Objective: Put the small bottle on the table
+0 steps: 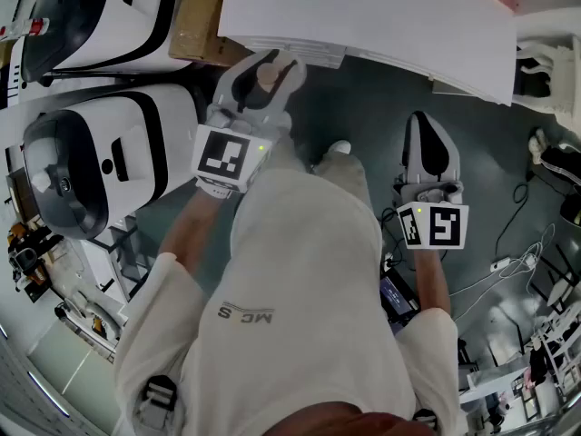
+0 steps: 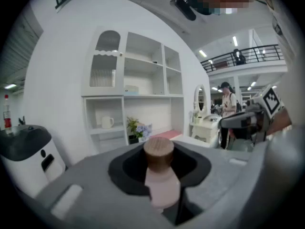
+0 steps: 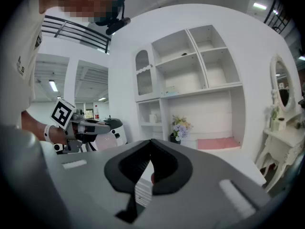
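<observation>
The small bottle [image 2: 161,175] is pale pink with a round wooden cap. It stands upright between the jaws of my left gripper [image 2: 159,185], which is shut on it. In the head view the left gripper [image 1: 263,69] holds the bottle [image 1: 270,74] just short of the near edge of the white table [image 1: 363,16]. My right gripper [image 1: 423,121] hangs lower at the right over the grey floor. In its own view the right gripper [image 3: 150,147] is shut with nothing between its jaws. The table [image 3: 240,163] lies ahead of it.
Two white and black machines [image 1: 100,153] and a cardboard box [image 1: 201,16] stand at the left. Cables [image 1: 517,252] lie on the floor at the right. A white shelf unit [image 3: 190,94] with a mug, flowers [image 3: 180,127] and a pink mat [image 3: 217,143] backs the table. A person [image 2: 228,104] stands far off.
</observation>
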Tool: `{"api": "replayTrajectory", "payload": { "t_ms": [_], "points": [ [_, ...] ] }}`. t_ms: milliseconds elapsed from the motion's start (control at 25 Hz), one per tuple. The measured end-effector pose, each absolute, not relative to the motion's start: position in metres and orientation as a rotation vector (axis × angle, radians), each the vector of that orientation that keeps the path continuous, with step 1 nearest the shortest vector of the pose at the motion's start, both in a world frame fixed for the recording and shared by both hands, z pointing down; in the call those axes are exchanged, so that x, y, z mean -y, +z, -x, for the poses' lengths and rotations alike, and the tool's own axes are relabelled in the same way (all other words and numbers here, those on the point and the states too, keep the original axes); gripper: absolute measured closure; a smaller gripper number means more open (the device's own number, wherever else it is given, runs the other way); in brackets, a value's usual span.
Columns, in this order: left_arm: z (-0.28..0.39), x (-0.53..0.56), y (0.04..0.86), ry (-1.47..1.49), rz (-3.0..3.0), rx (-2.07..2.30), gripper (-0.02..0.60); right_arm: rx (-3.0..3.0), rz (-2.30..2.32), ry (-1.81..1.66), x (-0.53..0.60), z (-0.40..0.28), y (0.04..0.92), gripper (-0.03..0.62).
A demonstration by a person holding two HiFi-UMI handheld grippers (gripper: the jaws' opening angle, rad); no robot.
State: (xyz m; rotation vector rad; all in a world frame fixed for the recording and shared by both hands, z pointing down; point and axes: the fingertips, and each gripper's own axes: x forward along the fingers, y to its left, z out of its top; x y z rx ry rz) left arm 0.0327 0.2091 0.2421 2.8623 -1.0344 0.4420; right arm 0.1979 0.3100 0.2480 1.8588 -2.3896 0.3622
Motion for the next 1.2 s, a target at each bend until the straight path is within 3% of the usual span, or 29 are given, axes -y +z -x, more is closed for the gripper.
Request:
{"api": "replayTrajectory", "payload": {
  "t_ms": [560, 1200],
  "points": [
    [0.144, -0.228, 0.22, 0.381, -2.891, 0.906, 0.469, 2.375, -1.938, 0.337, -0.285, -0.012, 0.213, 0.602],
    [0.218, -0.204, 0.217, 0.353, -2.862, 0.913, 0.469, 2.349, -1.97, 0.353, -0.261, 0.052, 0.213, 0.602]
  ]
}}
